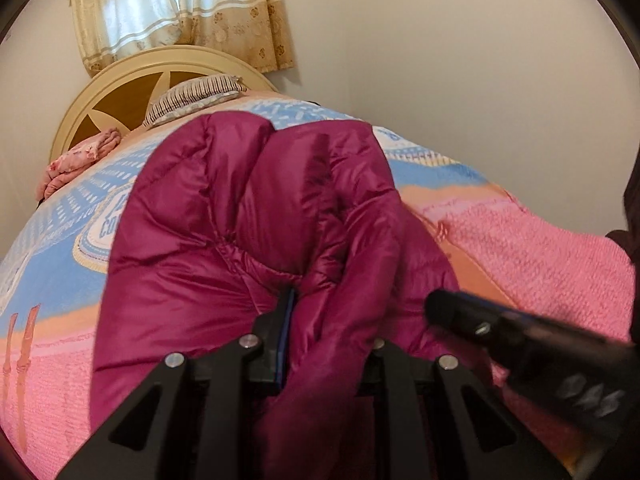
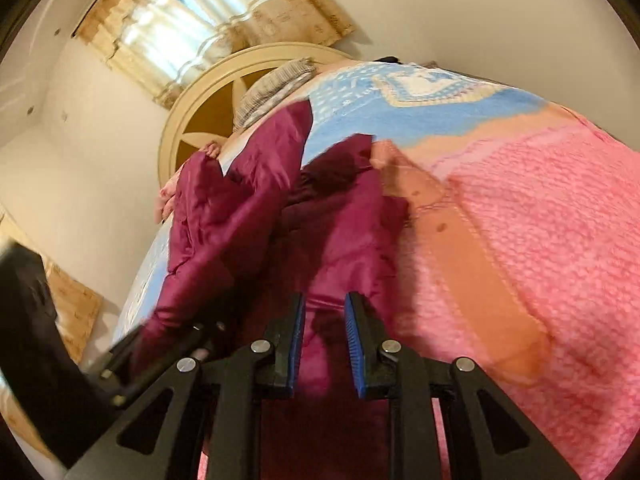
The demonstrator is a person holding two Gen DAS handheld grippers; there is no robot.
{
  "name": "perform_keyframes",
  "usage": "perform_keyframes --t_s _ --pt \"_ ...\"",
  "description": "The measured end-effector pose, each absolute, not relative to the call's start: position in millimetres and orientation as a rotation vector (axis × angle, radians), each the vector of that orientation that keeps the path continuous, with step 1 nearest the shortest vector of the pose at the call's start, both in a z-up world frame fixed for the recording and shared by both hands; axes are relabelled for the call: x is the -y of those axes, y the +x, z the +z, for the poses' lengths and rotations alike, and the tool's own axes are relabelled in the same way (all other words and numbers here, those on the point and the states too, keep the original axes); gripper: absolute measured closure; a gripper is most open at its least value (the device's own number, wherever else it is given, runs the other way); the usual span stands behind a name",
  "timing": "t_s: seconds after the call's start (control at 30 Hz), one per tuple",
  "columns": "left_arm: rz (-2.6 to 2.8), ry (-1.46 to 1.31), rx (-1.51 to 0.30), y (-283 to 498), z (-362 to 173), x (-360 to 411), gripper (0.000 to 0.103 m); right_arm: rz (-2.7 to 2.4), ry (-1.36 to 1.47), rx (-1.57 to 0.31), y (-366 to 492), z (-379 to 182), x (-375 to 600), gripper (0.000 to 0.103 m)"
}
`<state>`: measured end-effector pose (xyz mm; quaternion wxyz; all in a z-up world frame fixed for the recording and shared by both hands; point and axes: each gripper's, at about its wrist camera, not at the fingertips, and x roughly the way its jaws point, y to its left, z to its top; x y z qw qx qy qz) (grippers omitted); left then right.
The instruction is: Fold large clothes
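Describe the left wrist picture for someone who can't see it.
A shiny magenta quilted puffer jacket is pinched in the left gripper, its jaws shut on the fabric, above a pink and blue woven bedspread. Behind stand a cream wooden headboard and curtains.

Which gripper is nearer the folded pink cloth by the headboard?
Left, probably. The left gripper holds the jacket on the cloth's side of the bed; the right gripper grips it on the far side.

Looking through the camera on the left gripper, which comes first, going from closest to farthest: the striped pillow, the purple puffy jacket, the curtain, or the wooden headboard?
From the left gripper, nearest first:
1. Purple puffy jacket: clamped in the gripper, spreading up the bed.
2. Striped pillow: beyond the jacket, at the head of the bed.
3. Headboard: right behind the pillow, upper left.
4. Curtain: on the wall above the headboard.
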<state>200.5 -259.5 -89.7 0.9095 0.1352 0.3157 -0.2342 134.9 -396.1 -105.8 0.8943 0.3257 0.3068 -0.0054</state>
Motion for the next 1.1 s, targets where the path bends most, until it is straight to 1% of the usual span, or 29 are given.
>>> perform_keyframes --t_s 0.17,0.23,0.3,0.4,0.43,0.47,0.5,0.53,0.57,0.6,0.63,0.67,0.7,0.73,0.83,0.9,0.93,0.97,1.0,1.1 --pt "-0.502 0.254 -0.641 201.8 -94.1 252.2 0.085 0.025 0.696 -0.591 130.4 -95.0 404.1 0.081" --pt "-0.513 0.238 -0.640 200.9 -94.6 248.3 0.085 0.074 0.755 -0.566 136.1 -89.3 412.2 0.073" --pt "-0.521 0.220 -0.642 199.0 -94.9 246.5 0.085 0.098 0.770 -0.555 146.6 -83.7 414.1 0.051" --pt "-0.528 0.214 -0.647 200.0 -92.2 245.6 0.085 0.127 0.744 -0.605 166.1 -79.9 407.1 0.050" --pt "-0.532 0.218 -0.647 199.6 -91.5 245.9 0.085 0.138 0.722 -0.660 179.2 -83.3 401.8 0.050" --pt "-0.543 0.223 -0.648 197.9 -88.5 244.5 0.084 0.147 0.700 -0.698 188.4 -86.9 397.2 0.055" --pt "-0.551 0.225 -0.653 196.8 -86.3 243.1 0.079 0.177 0.685 -0.714 195.3 -89.5 392.5 0.073" --pt "-0.573 0.222 -0.668 195.2 -83.1 239.9 0.068 0.193 0.675 -0.730 202.3 -91.9 389.5 0.079" --pt "-0.606 0.215 -0.682 193.7 -80.2 235.7 0.062 0.180 0.664 -0.744 205.5 -93.9 388.1 0.082" --pt "-0.646 0.205 -0.690 189.4 -74.8 228.7 0.050 0.166 0.651 -0.761 209.1 -96.5 387.3 0.086" --pt "-0.674 0.199 -0.687 182.3 -68.7 219.4 0.040 0.170 0.650 -0.768 211.4 -99.4 387.8 0.089" --pt "-0.697 0.196 -0.676 174.8 -63.6 210.4 0.035 0.169 0.650 -0.775 213.0 -102.4 389.3 0.091" --pt "-0.722 0.192 -0.658 165.9 -57.1 198.6 0.025 0.167 0.648 -0.783 213.7 -105.6 391.0 0.092" --pt "-0.746 0.185 -0.641 158.4 -51.3 185.8 0.021 0.170 0.647 -0.790 215.7 -109.3 392.6 0.092" --pt "-0.774 0.113 -0.634 153.9 -37.3 149.0 0.021 0.181 0.627 -0.804 223.4 -117.9 393.5 0.093" --pt "-0.730 0.037 -0.631 168.1 -27.7 124.0 0.021 0.182 0.623 -0.812 227.0 -123.6 394.6 0.095" --pt "-0.687 -0.004 -0.625 179.3 -25.4 111.0 0.016 0.183 0.634 -0.808 224.7 -125.9 396.3 0.095" --pt "-0.642 -0.027 -0.623 191.2 -25.5 104.1 0.014 0.184 0.649 -0.799 225.0 -127.5 399.7 0.095" --pt "-0.567 -0.061 -0.629 208.3 -27.6 93.0 0.013 0.185 0.660 -0.794 222.5 -127.0 400.2 0.092" --pt "-0.469 -0.126 -0.675 249.5 -47.3 75.5 0.013 0.157 0.667 -0.778 210.6 -112.8 402.3 0.091"
